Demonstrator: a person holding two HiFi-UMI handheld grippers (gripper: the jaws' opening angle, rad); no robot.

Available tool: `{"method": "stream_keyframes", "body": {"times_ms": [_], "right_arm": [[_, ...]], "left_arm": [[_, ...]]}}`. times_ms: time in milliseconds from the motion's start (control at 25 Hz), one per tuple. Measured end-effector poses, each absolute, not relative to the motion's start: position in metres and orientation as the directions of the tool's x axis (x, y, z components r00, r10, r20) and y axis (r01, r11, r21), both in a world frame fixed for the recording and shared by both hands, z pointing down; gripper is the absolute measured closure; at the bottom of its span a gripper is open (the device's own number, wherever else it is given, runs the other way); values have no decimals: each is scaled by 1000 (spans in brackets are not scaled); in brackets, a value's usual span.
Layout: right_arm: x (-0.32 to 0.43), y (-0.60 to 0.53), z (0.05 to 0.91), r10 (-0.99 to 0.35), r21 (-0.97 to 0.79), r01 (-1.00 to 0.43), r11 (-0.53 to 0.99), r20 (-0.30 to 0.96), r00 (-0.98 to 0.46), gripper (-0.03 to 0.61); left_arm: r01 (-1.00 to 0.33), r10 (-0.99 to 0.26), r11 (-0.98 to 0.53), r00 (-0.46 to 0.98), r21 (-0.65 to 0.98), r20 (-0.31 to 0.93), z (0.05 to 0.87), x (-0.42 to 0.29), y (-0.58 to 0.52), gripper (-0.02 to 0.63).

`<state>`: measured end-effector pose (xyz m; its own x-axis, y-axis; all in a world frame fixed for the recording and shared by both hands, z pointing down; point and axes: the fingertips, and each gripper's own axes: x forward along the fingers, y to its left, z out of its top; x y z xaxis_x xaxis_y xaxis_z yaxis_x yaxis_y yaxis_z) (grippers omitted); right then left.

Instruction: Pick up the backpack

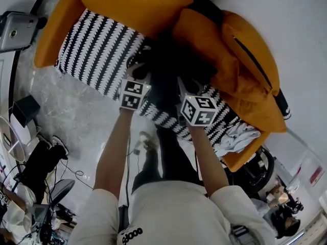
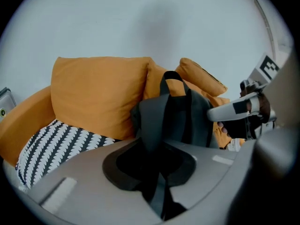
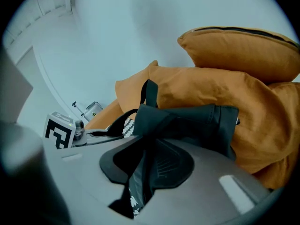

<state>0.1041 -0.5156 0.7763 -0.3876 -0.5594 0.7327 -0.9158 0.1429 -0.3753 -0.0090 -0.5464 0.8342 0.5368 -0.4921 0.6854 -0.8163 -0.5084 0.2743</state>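
A dark grey backpack (image 1: 171,60) stands on an orange sofa (image 1: 127,4), leaning against the back cushions. In the head view both grippers reach into it side by side, the left gripper (image 1: 142,74) and the right gripper (image 1: 190,86). In the left gripper view the left gripper (image 2: 157,168) is shut on a shoulder strap (image 2: 152,125) of the backpack (image 2: 187,118), which runs down between its jaws. In the right gripper view the right gripper (image 3: 144,168) is shut on the other strap (image 3: 140,172), and the backpack's body (image 3: 197,123) hangs just beyond it.
The sofa seat has a black-and-white patterned cover (image 1: 97,50). Orange cushions (image 1: 245,60) pile up on the right, with a white cloth (image 1: 237,134) at the sofa's right end. A grey device (image 1: 15,29) sits left of the sofa. Cables and shoes (image 1: 56,147) lie on the floor.
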Motion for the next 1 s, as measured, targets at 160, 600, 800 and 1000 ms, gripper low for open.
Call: {"method": "stream_keyframes", "body": {"times_ms": [160,600,800,1000], "right_arm": [[103,-498,764,-565,-371,-913,171,722,-400,534],[94,-439,714,-565,-283,-899,334,703,-431,546],[95,-409,694,-560,-271,-895,355,704,-436,546],[88,-378,679,-537,-255,-887,385,720,-440,545]], "left_arm": [[-821,-517,-504,536,268,668,813,-16,-534,552],[-853,-583,-456,503,255,638,756,-34,-472,552],[-856,-610,-454,500,246,615,725,-36,-446,552],[-879,-642,-410,468,244,607,704,-48,-415,552]]}}
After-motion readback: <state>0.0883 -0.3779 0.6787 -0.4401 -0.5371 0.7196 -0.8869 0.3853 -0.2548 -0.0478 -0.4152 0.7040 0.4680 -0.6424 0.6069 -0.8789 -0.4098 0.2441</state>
